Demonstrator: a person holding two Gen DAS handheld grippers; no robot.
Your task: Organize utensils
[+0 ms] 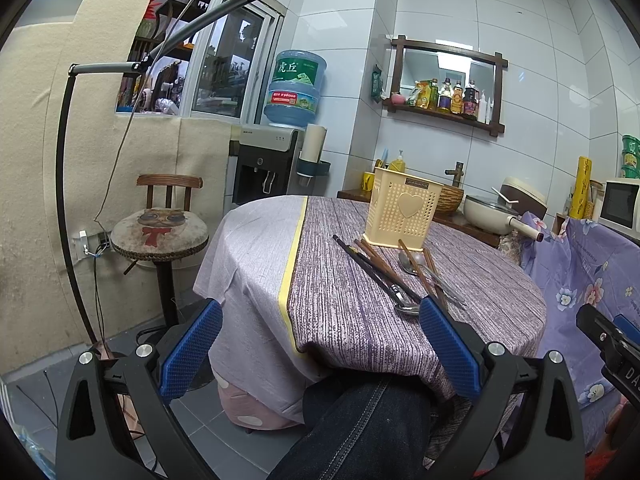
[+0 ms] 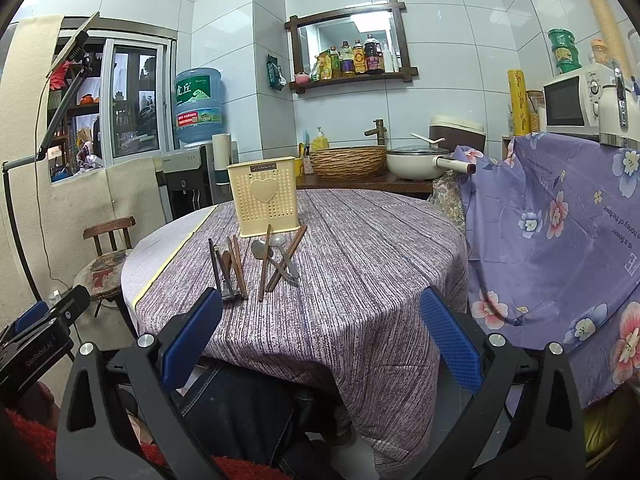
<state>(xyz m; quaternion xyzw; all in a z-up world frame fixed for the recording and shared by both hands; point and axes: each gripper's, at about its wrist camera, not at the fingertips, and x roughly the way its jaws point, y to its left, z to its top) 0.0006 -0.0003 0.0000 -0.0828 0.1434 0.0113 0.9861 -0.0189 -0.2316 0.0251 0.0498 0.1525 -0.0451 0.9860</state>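
Tongs indiscernible; beige holder [image 2: 264, 204] marked "JIANHAO"

The left gripper [image 1: 320, 344] and right gripper [image 2: 320, 334] both hang level with jaws spread wide, empty; a denim-clad leg [image 1: 360, 432] sits below.

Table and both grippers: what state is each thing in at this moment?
Utensil holder: upright on the table, nothing seen sticking out.
Chopsticks: loose, flat on the cloth, some crossed.
Spoons: lying among the chopsticks before the holder.
Left gripper: jaws wide open, empty, short of the table edge.
Right gripper: jaws wide open, empty.
Pan: lid on, on the counter behind.
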